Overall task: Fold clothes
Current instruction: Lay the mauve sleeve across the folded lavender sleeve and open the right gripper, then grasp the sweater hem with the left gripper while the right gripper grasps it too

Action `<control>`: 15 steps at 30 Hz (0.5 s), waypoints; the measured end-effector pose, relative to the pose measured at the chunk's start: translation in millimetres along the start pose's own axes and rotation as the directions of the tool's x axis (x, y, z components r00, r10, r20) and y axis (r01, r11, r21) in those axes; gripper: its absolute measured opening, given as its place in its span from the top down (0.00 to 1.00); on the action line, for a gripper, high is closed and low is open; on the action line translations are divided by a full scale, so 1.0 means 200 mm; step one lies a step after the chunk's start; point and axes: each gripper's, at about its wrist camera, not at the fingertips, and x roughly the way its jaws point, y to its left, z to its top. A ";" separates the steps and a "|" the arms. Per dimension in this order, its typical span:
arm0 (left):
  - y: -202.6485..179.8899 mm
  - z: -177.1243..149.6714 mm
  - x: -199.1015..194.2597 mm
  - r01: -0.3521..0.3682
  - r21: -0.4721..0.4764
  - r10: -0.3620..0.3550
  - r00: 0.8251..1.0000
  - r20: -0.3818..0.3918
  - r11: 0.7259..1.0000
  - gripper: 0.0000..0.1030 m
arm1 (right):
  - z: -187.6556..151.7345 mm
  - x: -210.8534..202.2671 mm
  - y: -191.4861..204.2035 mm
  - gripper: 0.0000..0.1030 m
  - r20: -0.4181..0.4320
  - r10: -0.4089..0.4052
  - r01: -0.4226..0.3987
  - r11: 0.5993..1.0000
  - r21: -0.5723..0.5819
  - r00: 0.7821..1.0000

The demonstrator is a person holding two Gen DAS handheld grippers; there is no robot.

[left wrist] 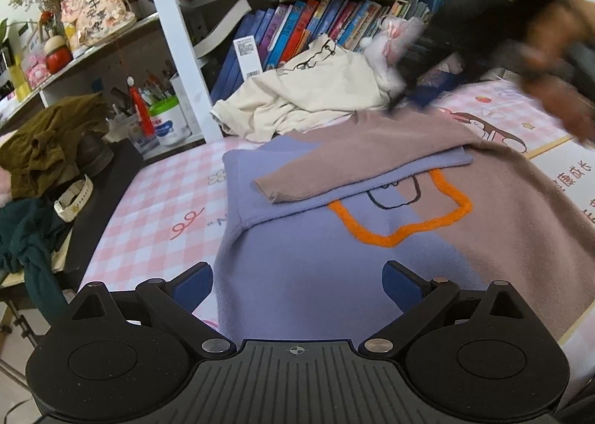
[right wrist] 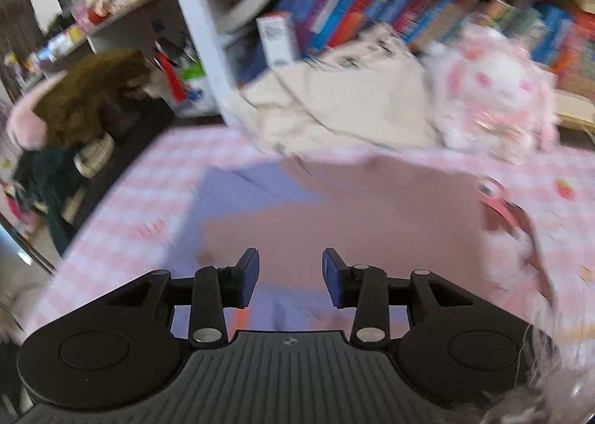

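Both tongs stand spread and hold nothing: the left gripper (left wrist: 298, 284) hangs wide over the lilac half of the sweater (left wrist: 334, 223), the right gripper (right wrist: 290, 277), less wide, over its mauve half. That sweater lies flat on the pink checked mat (left wrist: 156, 197), one mauve sleeve (left wrist: 357, 164) folded across its chest. Beyond it sits a crumpled cream garment (left wrist: 305, 93), then a plush toy (right wrist: 498, 93), blurred.

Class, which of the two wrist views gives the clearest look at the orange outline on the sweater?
The left wrist view. There the orange outline is sharp and unobstructed on the purple-and-mauve sweater. In the right wrist view, motion blur smears the sweater and only a small orange sliver shows behind the right gripper.
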 end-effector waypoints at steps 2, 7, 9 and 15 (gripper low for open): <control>0.02 0.00 0.01 -0.002 -0.011 0.002 1.000 -0.005 1.000 0.04 | -0.12 -0.06 -0.08 0.64 -0.033 -0.068 0.067 0.998 -0.005 0.997; 0.08 -0.01 0.05 -0.008 -0.055 0.006 0.999 -0.033 0.998 0.04 | -0.40 -0.19 -0.29 0.62 -0.153 -0.183 0.199 0.975 0.097 0.971; 0.11 -0.01 0.07 -0.018 -0.078 0.013 0.998 -0.067 0.997 0.04 | -0.50 -0.22 -0.34 0.57 -0.195 -0.189 0.223 0.960 0.170 0.962; 0.17 0.00 0.12 0.026 -0.163 -0.044 0.993 -0.108 0.986 0.04 | -0.64 -0.30 -0.38 0.49 -0.188 -0.238 0.277 0.936 0.217 0.953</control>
